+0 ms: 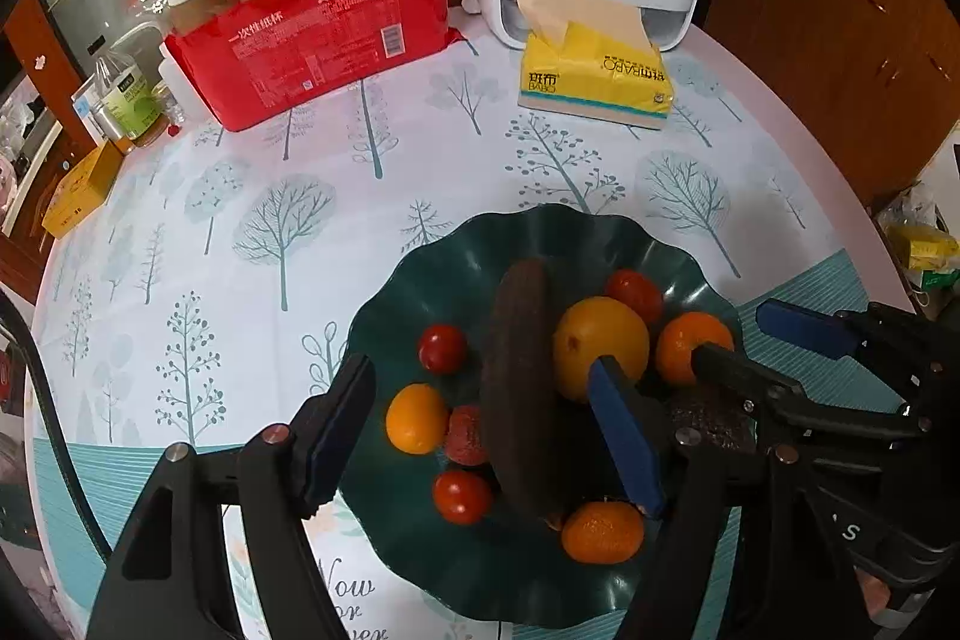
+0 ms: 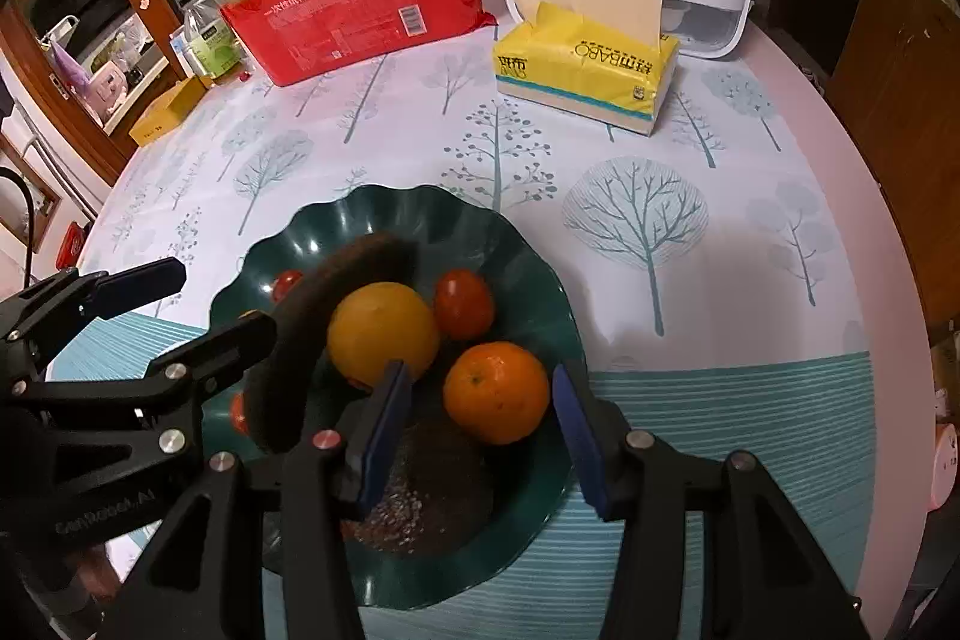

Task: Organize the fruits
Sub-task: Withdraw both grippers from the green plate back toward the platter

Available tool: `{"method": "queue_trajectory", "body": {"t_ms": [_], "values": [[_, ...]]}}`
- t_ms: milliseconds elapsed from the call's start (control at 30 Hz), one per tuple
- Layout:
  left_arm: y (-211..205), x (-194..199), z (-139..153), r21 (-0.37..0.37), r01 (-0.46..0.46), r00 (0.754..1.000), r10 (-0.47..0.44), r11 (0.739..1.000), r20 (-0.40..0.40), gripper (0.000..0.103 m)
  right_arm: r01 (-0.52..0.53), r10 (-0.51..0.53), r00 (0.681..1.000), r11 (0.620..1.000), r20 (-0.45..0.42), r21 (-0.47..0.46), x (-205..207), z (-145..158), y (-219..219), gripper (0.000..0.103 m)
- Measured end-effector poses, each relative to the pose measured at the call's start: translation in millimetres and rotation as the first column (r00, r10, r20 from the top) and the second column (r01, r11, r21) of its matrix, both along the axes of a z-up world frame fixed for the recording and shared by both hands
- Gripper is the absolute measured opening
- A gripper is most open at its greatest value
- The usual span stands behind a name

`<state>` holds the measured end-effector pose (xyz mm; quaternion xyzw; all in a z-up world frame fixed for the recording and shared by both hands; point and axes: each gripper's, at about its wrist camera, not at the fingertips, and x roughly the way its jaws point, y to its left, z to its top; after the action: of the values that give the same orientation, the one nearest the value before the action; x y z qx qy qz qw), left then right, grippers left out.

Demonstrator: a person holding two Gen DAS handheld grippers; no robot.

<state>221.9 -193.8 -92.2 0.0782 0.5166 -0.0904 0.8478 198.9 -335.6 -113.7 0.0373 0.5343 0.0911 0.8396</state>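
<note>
- Two grippers over the green plate (image 1: 420, 274): left gripper (image 1: 480, 436) jaws wide open, straddling the dark banana (image 1: 519, 388), holding nothing.
- Right gripper (image 2: 480, 424) jaws open, either side of an orange (image 2: 497, 393), not touching it.
- Yellow fruit (image 2: 381, 331) and cherry tomato (image 2: 463, 304) just behind.
- Tissue pack (image 2: 591, 70) and red cup pack (image 2: 366, 10) at the far end of the desk (image 2: 720, 148).

Fruit gathered in one plate on the table, packages behind it.

In the left wrist view, the plate (image 1: 420, 280) holds a banana (image 1: 519, 388) at its centre, a large orange (image 1: 600, 346) at 3 o'clock of it, and a tomato (image 1: 443, 349) at 9 o'clock. The tissue pack (image 1: 594, 79) lies at 12 o'clock of the plate, the cup package (image 1: 312, 40) at 11 o'clock.
</note>
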Motion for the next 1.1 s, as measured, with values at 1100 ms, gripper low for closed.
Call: {"method": "queue_trajectory", "body": {"t_ms": [1100], "values": [[109,-79,114,-0.033,-0.083,0.982,0.088,0.996,0.166,0.09,-0.043,0.046,0.983,0.999,0.177,-0.021,-81,97,81,0.05]]}}
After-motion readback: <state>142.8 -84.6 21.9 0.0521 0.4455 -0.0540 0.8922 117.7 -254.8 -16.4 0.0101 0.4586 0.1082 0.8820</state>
